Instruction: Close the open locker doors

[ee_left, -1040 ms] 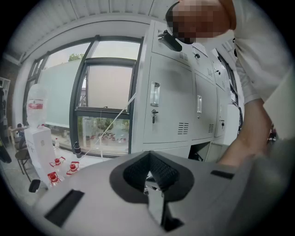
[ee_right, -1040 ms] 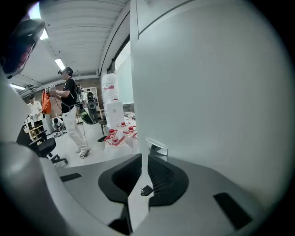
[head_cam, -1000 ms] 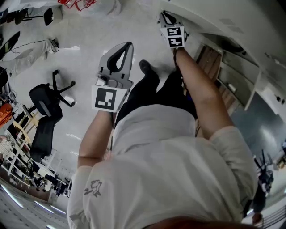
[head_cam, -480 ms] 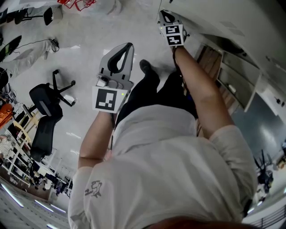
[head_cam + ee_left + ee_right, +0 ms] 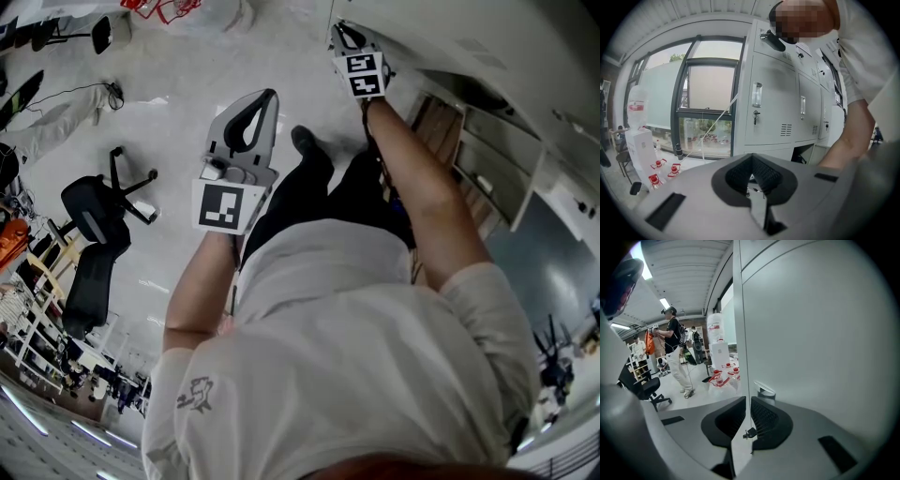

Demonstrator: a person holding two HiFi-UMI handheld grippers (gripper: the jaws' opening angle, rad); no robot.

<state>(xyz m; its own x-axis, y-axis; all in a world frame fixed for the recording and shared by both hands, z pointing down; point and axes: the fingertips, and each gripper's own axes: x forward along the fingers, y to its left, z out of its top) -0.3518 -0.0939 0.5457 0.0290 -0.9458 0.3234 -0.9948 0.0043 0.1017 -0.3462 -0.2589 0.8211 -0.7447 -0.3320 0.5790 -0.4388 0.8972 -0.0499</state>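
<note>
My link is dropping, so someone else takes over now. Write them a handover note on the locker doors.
Left gripper: shut, empty, clear of the lockers.
Right gripper: fingers pinch the edge of an open door; they closed, then just eased slightly.
Done: upper lockers in the left gripper view are shut.
Left: swing this door shut, then probably the open compartments lower down.

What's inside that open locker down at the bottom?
The open bottom locker shows only a dark interior; no contents can be made out. The left tool and the person's arm cover its lower and right parts.
</note>
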